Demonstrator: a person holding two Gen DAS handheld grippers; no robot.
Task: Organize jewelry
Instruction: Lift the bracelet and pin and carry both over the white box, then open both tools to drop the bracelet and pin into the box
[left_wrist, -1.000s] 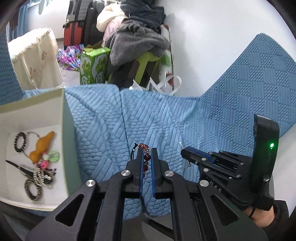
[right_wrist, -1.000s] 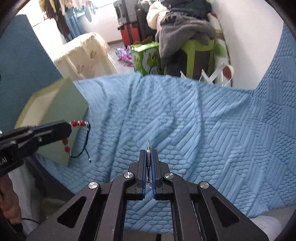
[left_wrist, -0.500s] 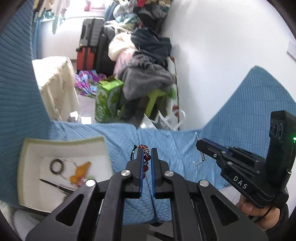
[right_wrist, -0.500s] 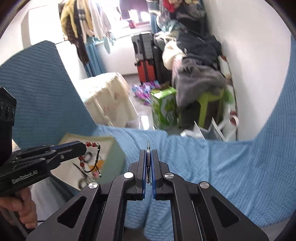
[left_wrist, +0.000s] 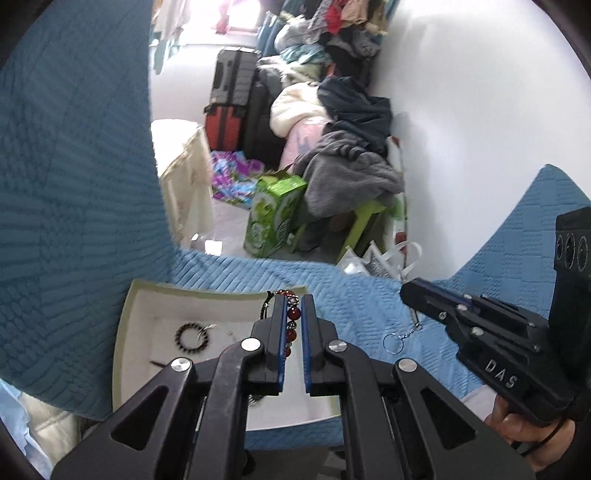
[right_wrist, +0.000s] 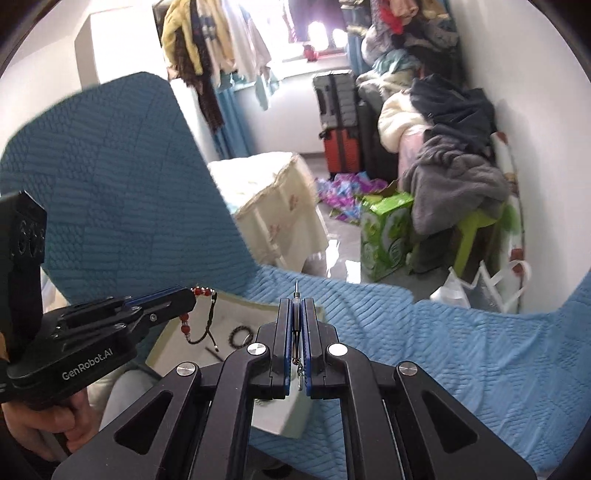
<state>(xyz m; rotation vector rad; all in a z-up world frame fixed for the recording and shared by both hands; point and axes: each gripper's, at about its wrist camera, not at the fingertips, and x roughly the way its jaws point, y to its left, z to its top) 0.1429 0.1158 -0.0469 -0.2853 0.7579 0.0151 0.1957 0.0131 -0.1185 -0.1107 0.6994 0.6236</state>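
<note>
My left gripper (left_wrist: 292, 301) is shut on a red bead bracelet (left_wrist: 291, 314) with a black cord and holds it above the white tray (left_wrist: 127, 321); the bracelet also shows in the right wrist view (right_wrist: 201, 292), hanging from the left gripper (right_wrist: 190, 297). My right gripper (right_wrist: 295, 306) is shut on a thin metal keychain (right_wrist: 296, 295); in the left wrist view its small chain and ring (left_wrist: 393, 341) dangle below the right gripper (left_wrist: 406, 291), above the blue blanket. The tray holds a dark bead bracelet (left_wrist: 192, 334) and other small items, partly hidden by my fingers.
The tray (right_wrist: 166, 341) sits on a blue quilted blanket (right_wrist: 461, 350) that rises at left and right. Beyond are a green box (right_wrist: 384, 236), a clothes pile (right_wrist: 454, 173), suitcases (right_wrist: 340, 122) and a cream-covered table (right_wrist: 273, 199).
Both grippers have risen and tilted up, so the room beyond fills more of the view. The left gripper with the bracelet has moved over the tray. Both holds are unchanged.
</note>
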